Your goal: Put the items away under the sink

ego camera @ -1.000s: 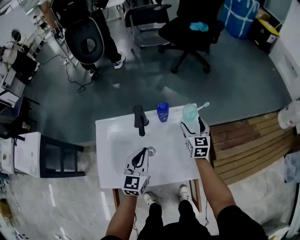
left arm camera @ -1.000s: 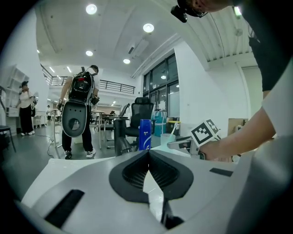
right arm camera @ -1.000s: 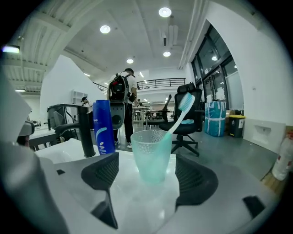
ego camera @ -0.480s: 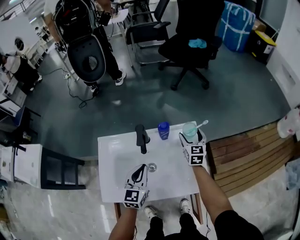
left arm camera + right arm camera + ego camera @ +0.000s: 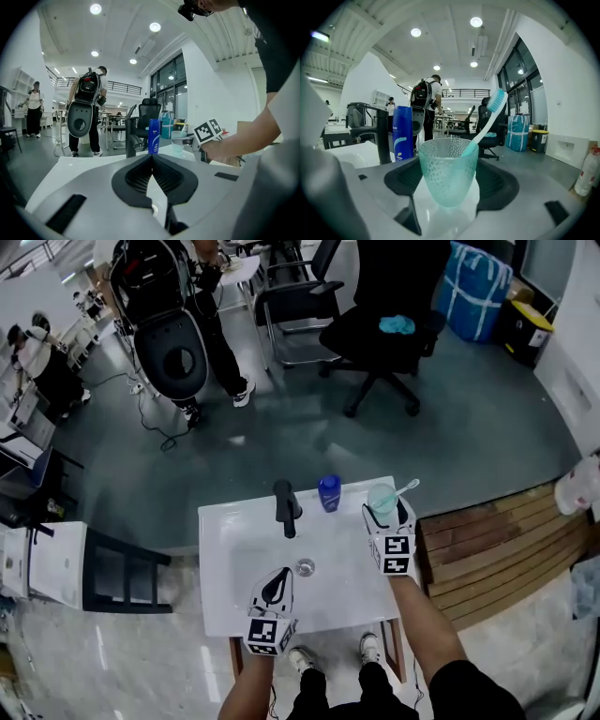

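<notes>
A white sink (image 5: 225, 521) with a black faucet (image 5: 285, 506) fills the middle of the head view. At its back edge stand a blue bottle (image 5: 328, 492) (image 5: 153, 136) (image 5: 402, 132) and a teal dimpled cup (image 5: 381, 499) (image 5: 448, 171) (image 5: 178, 142) with a teal toothbrush (image 5: 488, 117) leaning in it. My right gripper (image 5: 384, 508) (image 5: 449, 165) is open, one jaw on each side of the cup and close to its walls; the cup stands on the counter. Over the basin's front my left gripper (image 5: 278, 573) (image 5: 151, 157) is shut and empty, near the drain (image 5: 304, 567).
Wooden boards (image 5: 487, 531) lie right of the sink, and a black stool frame (image 5: 122, 568) stands to its left. Beyond the sink are a black office chair (image 5: 375, 315), a person with a backpack (image 5: 173, 296) and blue bags (image 5: 480, 273).
My right gripper has moved forward, so the cup now sits between its jaws instead of ahead of them. The left gripper stays over the basin. The head view has shifted.
</notes>
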### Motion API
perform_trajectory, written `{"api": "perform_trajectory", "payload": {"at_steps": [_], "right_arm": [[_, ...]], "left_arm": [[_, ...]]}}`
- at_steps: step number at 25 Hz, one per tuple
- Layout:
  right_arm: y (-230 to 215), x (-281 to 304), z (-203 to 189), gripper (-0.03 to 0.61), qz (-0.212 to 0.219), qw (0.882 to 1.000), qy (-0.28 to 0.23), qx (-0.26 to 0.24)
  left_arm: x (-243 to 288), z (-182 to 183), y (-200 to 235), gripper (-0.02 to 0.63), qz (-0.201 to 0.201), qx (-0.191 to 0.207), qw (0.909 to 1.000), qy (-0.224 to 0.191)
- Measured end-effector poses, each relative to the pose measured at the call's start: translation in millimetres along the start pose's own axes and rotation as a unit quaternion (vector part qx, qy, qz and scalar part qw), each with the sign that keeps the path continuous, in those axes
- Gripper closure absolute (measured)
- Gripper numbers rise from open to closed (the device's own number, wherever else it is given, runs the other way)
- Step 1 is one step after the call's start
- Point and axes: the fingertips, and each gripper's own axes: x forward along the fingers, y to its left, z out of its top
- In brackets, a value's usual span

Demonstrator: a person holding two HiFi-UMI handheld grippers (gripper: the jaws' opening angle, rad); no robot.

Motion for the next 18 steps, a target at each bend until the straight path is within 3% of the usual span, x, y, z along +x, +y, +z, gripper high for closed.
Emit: {"api": "perform_trajectory", "payload": {"at_steps": [9,18], "right_arm": [[30,-70,36,0.215,0.006,0.999,-0.036,-0.017],[97,-168,36,0.215,0.030,0.999,-0.040,-0.012]], "left_arm": [[-37,12,0,0.598,0.007,-0.003,0.9999,-0.014],[-99,19,-2,0.600,-0.016,0.002,0.9995,-0.026]]}}
